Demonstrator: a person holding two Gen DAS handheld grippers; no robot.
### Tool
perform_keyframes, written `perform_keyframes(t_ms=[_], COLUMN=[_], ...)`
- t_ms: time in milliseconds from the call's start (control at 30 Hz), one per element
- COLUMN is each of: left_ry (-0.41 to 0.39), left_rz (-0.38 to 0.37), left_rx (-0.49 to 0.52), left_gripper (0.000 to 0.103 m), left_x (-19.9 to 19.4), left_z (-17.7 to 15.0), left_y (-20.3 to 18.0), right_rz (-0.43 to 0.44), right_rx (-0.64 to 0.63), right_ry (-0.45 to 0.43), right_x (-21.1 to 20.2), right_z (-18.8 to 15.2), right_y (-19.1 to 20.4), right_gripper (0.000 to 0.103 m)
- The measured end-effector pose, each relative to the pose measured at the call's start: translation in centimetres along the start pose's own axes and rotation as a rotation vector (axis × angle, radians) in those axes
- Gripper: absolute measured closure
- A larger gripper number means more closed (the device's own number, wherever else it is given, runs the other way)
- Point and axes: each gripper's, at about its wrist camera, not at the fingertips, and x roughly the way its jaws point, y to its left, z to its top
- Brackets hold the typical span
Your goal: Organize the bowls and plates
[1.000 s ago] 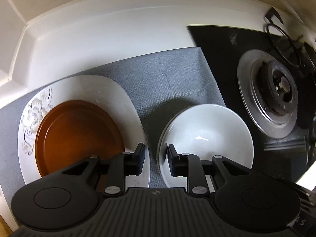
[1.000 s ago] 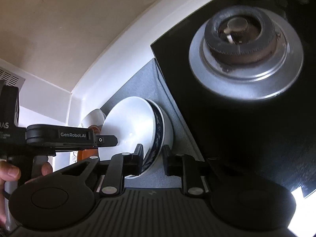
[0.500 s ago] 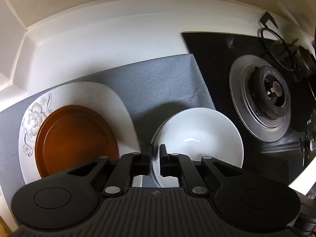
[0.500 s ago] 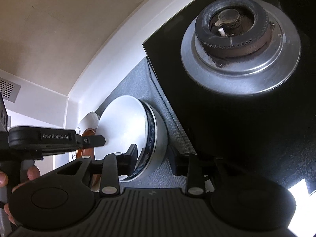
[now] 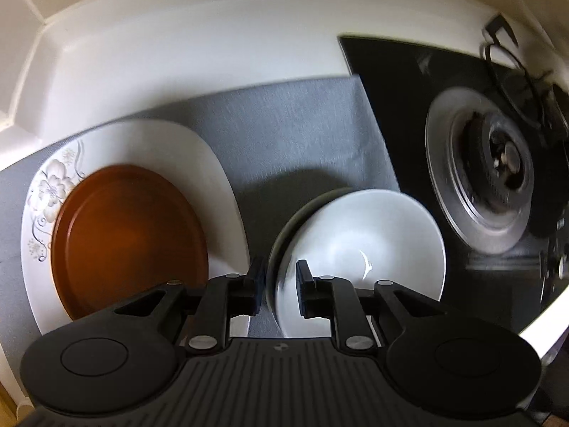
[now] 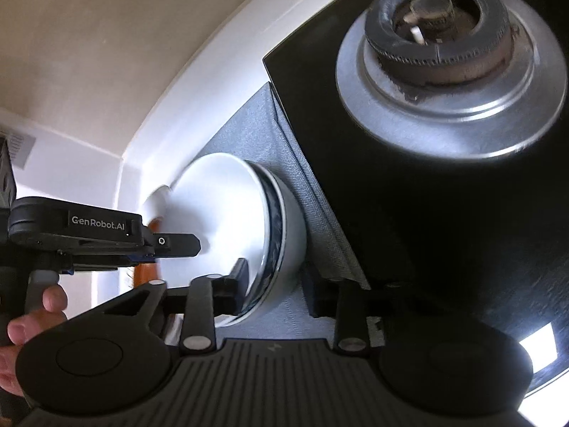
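A white bowl (image 5: 362,245) sits nested in a blue-patterned bowl (image 6: 281,235) on the grey mat (image 5: 284,128). My left gripper (image 5: 279,286) straddles the white bowl's near-left rim, jaws a small gap apart; whether the pads touch the rim I cannot tell. It also shows from the side in the right wrist view (image 6: 177,243). My right gripper (image 6: 274,291) is open, its fingers either side of the stacked bowls' right edge. A brown plate (image 5: 128,242) lies on a white floral plate (image 5: 149,149) at left.
A black gas hob (image 5: 409,82) with a silver burner (image 5: 487,174) lies right of the mat; the burner also shows in the right wrist view (image 6: 451,67). White counter and wall (image 5: 195,42) run behind. A hand (image 6: 32,316) holds the left gripper.
My left gripper narrowed half a second ago, then widened a little around the white bowl's rim. My right gripper opened wider and stays at the bowls' right edge. The bowls look tilted now.
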Motion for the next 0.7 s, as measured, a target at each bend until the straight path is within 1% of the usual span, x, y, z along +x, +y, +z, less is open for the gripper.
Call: perform_keyframes(t_ms=[33,67,200,267,367,433,533,633,700], left_ry=[0.014,0.021,0.026,0.025,0.018,0.01,-0.009,-0.014,-0.006], left_rz=[-0.012,-0.016,-0.042,-0.032,0.007,0.024,0.02,0.019,0.028], left_rx=[-0.006,-0.002,0.043,0.055,0.078,0.087,0.097,0.094,0.105], left_gripper=[0.083,0.083,0.082,0.082,0.082,0.086,0.087,0.087,0.087], left_x=[0.1,0.2,0.3,0.6,1.2,1.4,1.3,1.0,0.7], left_z=[-0.1,-0.2,-0.8,-1.1,-1.4,-1.7,-2.1,-2.6,-3.1], left_y=[0.0,-0.2,-1.2,-1.7,-2.2,-2.3,-2.2,-2.2,-2.3], right_rz=[-0.01,-0.012,-0.034,-0.034,-0.035,-0.034,-0.025,0.005,-0.014], right_rx=[-0.007,-0.01,-0.035,-0.034,-0.046,-0.049,-0.038,0.009,-0.04], right_ry=[-0.002,-0.001,0.02,0.025,0.027,0.027,0.031,0.043,0.062], right_x=[-0.1,-0.2,-1.2,-1.5,-1.6,-1.5,-0.9,-0.4,-0.9], right_z=[0.0,-0.1,-0.1,0.2,0.5,0.7,0.9,1.0,0.7], right_y=[-0.1,-0.3,-0.8,-1.1,-0.8,-0.6,-0.7,-1.5,-1.0], right_gripper=[0.082,0.083,0.083,0.082,0.078,0.07,0.065,0.067,0.069])
